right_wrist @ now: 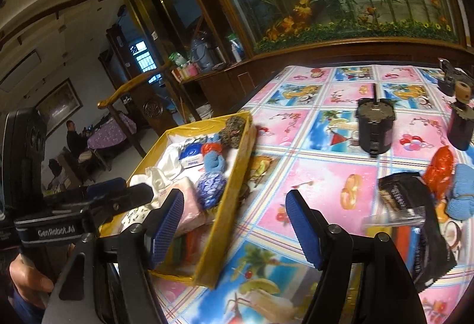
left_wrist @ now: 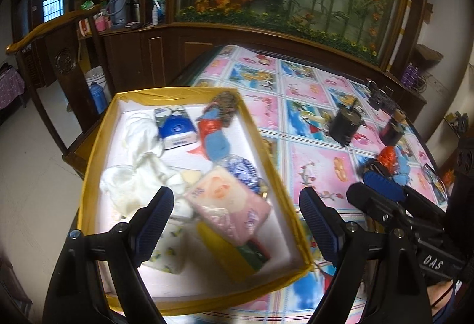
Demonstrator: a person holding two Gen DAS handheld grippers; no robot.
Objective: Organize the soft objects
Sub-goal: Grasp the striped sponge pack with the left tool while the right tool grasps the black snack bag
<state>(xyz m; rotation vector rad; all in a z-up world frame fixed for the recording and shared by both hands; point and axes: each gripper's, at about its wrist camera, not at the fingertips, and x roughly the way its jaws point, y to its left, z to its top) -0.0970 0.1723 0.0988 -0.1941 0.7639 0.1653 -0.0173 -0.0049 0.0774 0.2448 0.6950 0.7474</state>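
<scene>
On the bright picture-print tablecloth [right_wrist: 311,175], I have both grippers spread apart and empty, the left gripper [left_wrist: 237,223] over the yellow box [left_wrist: 97,146], the right gripper [right_wrist: 234,229] between box and loose pile. Next I'd swing right, straddle the blue knitted bundle [right_wrist: 462,193] beside the orange wrapper [right_wrist: 441,172], and squeeze gently. It looks plump, woolly and squashy, near the table's right edge.

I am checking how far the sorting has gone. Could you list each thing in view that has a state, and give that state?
left gripper: open, holding nothing
right gripper: open, holding nothing
yellow box: lidless, partly filled with soft things
pink tissue pack: lying in the box
white cloth: crumpled in the box
blue knitted toy: on the table, outside the box
black packet: lying on the table
</scene>
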